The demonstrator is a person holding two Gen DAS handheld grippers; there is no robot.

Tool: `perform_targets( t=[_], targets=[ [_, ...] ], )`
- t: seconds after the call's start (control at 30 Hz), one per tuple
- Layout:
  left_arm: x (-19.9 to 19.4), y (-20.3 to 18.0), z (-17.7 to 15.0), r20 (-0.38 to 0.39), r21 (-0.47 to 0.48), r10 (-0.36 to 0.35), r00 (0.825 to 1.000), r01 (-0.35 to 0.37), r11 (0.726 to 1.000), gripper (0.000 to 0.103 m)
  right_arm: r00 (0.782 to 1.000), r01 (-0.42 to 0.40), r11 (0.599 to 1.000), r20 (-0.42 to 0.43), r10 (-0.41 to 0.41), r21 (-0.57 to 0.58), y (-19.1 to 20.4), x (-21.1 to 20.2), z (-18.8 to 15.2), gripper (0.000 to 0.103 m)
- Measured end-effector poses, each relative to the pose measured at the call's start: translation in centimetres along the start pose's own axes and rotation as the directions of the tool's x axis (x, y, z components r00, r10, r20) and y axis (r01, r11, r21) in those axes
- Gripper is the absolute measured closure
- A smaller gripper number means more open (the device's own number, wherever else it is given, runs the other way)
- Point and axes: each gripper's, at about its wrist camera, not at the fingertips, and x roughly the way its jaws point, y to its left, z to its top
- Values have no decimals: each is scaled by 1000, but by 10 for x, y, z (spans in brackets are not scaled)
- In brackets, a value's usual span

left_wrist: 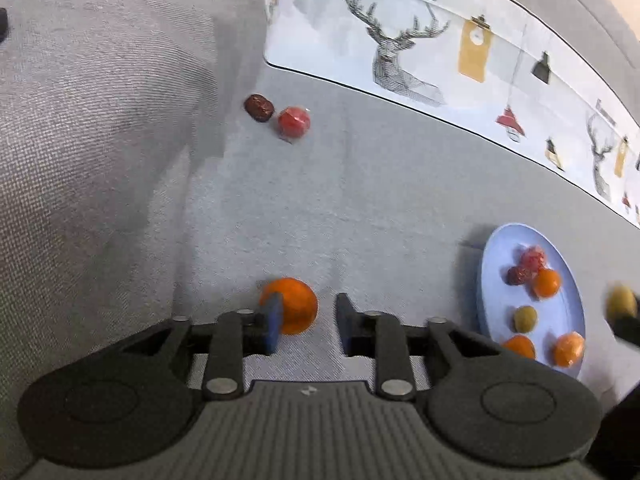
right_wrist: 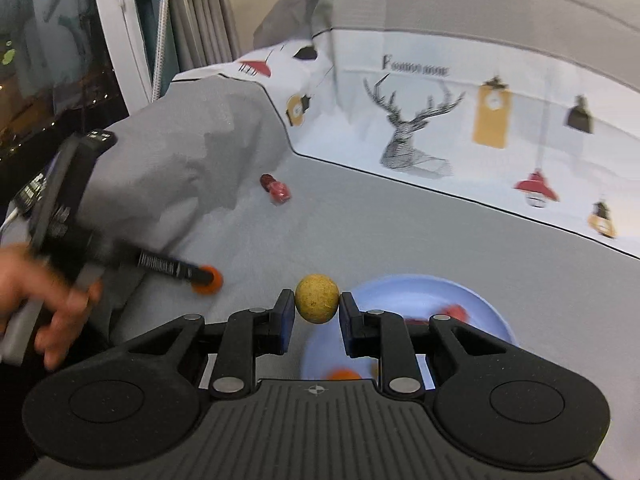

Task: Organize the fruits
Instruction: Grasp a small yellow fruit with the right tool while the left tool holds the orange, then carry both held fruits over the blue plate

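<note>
Right wrist view shows the right gripper [right_wrist: 317, 312] clamped on a yellow-green fruit [right_wrist: 317, 298] above the blue plate [right_wrist: 420, 292], while the left gripper [left_wrist: 306, 322] stands open around an orange [left_wrist: 294, 306] on the grey bed [left_wrist: 380, 184].

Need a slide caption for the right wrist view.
Right hand-held gripper carries a yellow-green fruit toward the blue plate on grey bedding.

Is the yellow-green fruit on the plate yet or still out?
Out: the yellow-green fruit is pinched in the right gripper, above the blue plate.
</note>
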Motion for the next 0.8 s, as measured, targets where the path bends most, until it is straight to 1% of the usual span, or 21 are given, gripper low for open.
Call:
perform_targets(
  t=[0.07, 0.13, 0.17, 0.23, 0.27, 0.4, 0.6, 0.8],
  targets=[
    [4, -1, 3, 3, -17, 46, 999, -46, 999, 61, 1000, 6, 999, 11, -7, 33, -10, -13, -17, 78],
    [7, -4, 4, -2, -15, 78, 997, -78, 997, 56, 1000, 6, 991, -1, -6, 131, -23, -20, -35, 78],
    [9, -7, 5, -6, -7, 95, 995, -95, 995, 55, 1000, -3, 983, -9, 4, 181, -27, -21, -40, 78],
    [11, -9, 6, -10, 2, 130, 991, -130, 991, 55, 999, -36, 970, 15, 33, 242, -31, -26, -44, 78],
    [13, -11, 6, -13, 7, 146, 989, -146, 989, 55, 999, -46, 968, 22, 42, 248, -32, -26, -45, 78],
    [16, -14, 5, -28, 32, 176, 984, -175, 984, 55, 1000, -15, 971, 1, 15, 241, -34, -21, -50, 78],
    [22, -16, 5, -51, 52, 194, 980, -191, 980, 54, 1000, -18, 967, 16, 14, 255, -40, -23, -50, 78],
    [28, -19, 7, -62, 68, 194, 979, -190, 979, 54, 1000, 5, 963, 11, -8, 268, -43, -21, -49, 78]
  ],
)
